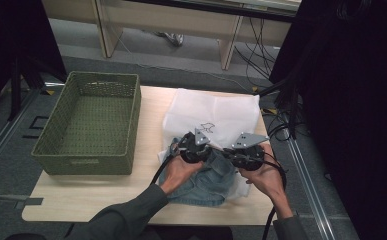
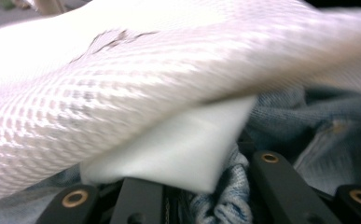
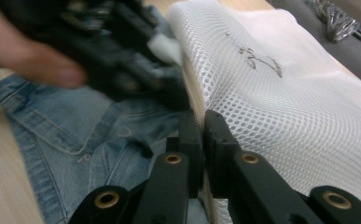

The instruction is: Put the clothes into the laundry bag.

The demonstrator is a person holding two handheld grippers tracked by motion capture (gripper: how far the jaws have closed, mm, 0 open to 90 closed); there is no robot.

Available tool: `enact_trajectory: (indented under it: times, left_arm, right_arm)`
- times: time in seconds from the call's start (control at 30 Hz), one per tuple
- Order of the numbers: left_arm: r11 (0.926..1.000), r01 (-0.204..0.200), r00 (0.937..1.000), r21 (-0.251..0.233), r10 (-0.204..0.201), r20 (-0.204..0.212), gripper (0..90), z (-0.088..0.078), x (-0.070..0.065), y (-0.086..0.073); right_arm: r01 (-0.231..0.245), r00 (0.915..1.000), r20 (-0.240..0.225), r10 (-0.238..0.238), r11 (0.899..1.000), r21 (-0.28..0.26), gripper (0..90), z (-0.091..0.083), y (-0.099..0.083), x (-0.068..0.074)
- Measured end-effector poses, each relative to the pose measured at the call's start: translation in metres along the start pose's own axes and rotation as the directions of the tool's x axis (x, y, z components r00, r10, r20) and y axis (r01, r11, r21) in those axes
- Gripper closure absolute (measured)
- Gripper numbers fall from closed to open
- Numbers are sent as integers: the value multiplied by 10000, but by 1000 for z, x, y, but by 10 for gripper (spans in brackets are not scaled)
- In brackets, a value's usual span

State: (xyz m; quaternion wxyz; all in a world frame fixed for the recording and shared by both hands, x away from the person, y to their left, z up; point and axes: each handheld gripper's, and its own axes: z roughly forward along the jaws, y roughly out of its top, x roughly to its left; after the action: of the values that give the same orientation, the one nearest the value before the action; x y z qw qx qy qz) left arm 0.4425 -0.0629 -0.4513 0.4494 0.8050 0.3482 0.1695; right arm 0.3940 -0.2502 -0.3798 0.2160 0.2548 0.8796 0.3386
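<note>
Denim shorts [image 1: 201,185] could snag as our right tool [image 3: 201,126] and left tool [image 1: 197,145] pinch the mesh bag [image 1: 216,117].

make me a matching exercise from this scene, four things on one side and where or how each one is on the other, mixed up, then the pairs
Things:
1. basket
2. mesh bag
3. jeans
4. right gripper

Places or states:
a. white, spread at the far side of the table
b. blue, bunched at the near edge by the hands
c. jaws shut on the mesh bag's edge
d. green, empty, at the left of the table

Pairs: 1-d, 2-a, 3-b, 4-c
</note>
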Motion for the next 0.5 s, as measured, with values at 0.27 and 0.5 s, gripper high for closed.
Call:
enact_trajectory:
  times: [0.27, 0.5]
  left_arm:
    - [9963, -268, 9981, 819, 221, 574, 422, -4, -1, -12]
    - [9825, -1147, 9916, 1471, 1043, 764, 224, -50, -8, -22]
  right_arm:
    - [-376, 9991, -139, 389, 9955, 872, 875, 18, -20, -3]
    - [-382, 9992, -121, 393, 9963, 765, 872, 15, -22, -7]
